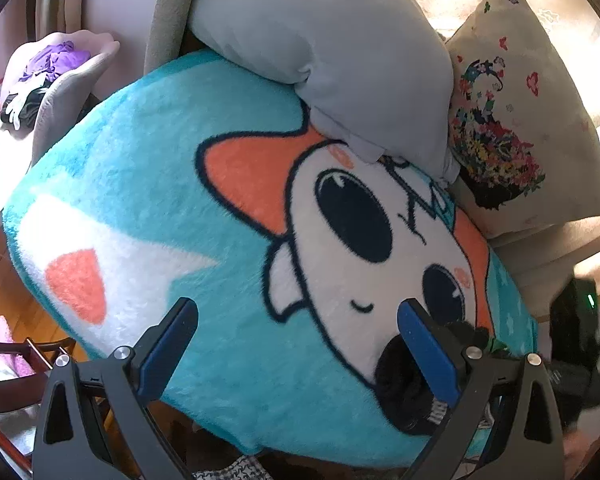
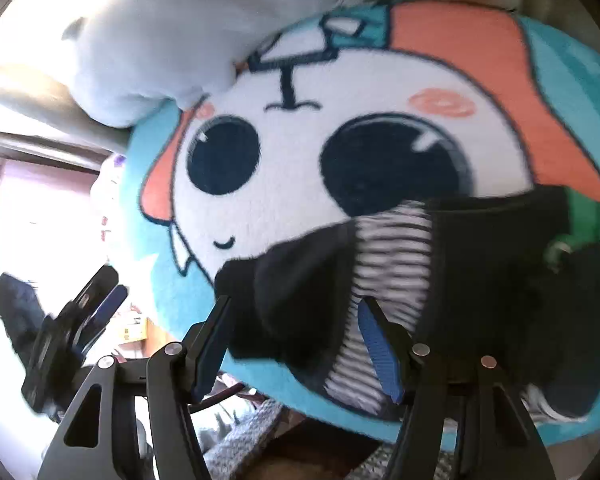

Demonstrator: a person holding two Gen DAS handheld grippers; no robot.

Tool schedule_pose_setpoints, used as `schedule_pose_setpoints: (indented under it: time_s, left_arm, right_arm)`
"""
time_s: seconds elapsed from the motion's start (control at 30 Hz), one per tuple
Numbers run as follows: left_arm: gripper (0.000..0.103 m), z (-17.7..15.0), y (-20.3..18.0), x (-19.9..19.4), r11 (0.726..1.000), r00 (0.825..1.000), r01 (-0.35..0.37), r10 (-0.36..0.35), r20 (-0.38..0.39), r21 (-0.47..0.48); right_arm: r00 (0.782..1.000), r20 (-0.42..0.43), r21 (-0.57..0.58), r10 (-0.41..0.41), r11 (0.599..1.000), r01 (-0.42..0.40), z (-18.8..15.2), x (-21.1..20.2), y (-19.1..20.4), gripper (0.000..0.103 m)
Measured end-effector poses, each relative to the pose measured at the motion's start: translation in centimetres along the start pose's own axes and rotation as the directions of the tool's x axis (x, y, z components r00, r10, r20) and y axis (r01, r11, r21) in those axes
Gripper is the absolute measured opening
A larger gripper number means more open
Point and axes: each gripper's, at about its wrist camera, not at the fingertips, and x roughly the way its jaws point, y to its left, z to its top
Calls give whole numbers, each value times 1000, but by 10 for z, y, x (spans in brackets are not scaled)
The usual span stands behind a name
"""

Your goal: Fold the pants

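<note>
Right gripper (image 2: 296,340), jaws apart and empty, hung over black pants (image 2: 480,280) on the blanket (image 2: 172,300) for gripping; left gripper (image 1: 296,344) likewise wide, empty.

No word, number or brand can be read. The black garment with the striped lining (image 1: 410,392) bears a small white label (image 1: 438,414) at its near edge, too blurred to make out.

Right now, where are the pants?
The black pants lie on the teal cartoon blanket, lower right in the right wrist view, just below the character's big eye and ahead of the right gripper.
</note>
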Motion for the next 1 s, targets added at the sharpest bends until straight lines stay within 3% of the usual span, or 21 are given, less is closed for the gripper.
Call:
schedule_pose_setpoints:
  time_s: [0.37,0.57,0.6,0.67,0.73,0.77,0.87,1.0]
  left_arm:
    - [100,-16,12,15,1000,998,18,-17,-63,14]
    - [100,-22,0,24,997,994,57,-52,-99,51]
    - [100,-23,-2,25,996,993,65,-59,-101,58]
    - [100,-26,-6,26,994,991,85,-77,-109,74]
    - [98,-29,-11,30,989,986,116,-105,-130,86]
    - [93,-31,-15,32,985,981,144,-129,-147,94]
    - [83,-39,-30,38,972,967,193,-165,-193,134]
    - [83,-54,-61,41,951,958,228,-180,-223,211]
  right_arm:
    - [976,-47,29,-214,976,216,32,49,32,93]
    - [914,-62,-143,-400,910,388,26,74,59,95]
    - [907,-58,-172,-417,899,402,24,75,62,94]
    - [899,-34,-197,-437,885,422,20,71,62,78]
    - [903,-12,-214,-429,883,417,17,59,56,48]
    - [908,-8,-213,-420,888,409,16,53,52,42]
    - [955,-28,-156,-296,945,288,16,32,29,38]
    - [977,-17,-126,-211,970,207,14,16,17,37]
